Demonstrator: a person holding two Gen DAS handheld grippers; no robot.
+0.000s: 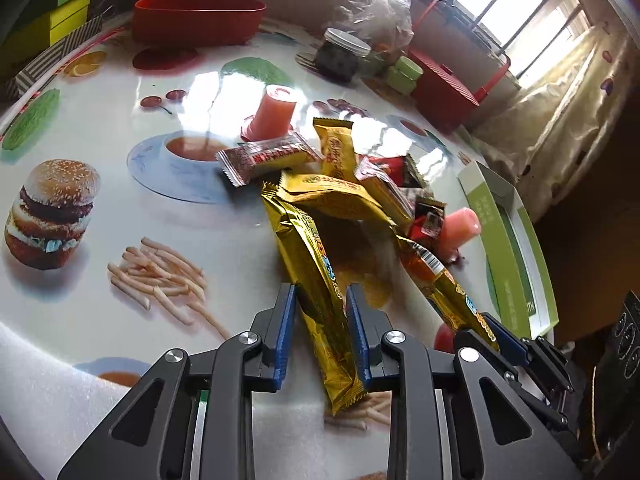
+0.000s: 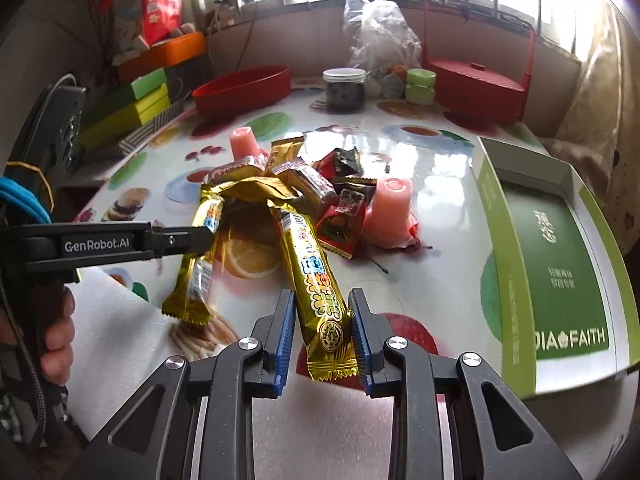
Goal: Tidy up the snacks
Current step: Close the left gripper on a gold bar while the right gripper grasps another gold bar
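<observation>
My left hand-held gripper point(image 1: 320, 308) pinching gold snack bar point(image 1: 316, 276) near its tail; right hand-held gripper point(image 2: 322, 312) pinching second gold bar point(image 2: 316, 276), both off worktop point(image 1: 120, 208) pile. Light, crinkly, slippery foil; contents may snap, so grip mid-body gently.

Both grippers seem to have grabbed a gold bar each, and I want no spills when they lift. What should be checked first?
1. Left gripper shut on left gold bar: ok.
2. Right gripper shut on right gold bar: ok.
3. Bars free of the pile: not ok; their far ends lie tucked among the other wrappers.
4. Pink jelly cup clear of the right bar: ok, it lies apart.
5. Green box open to receive: ok.
6. Grip firm enough for a lift: cannot tell.
</observation>
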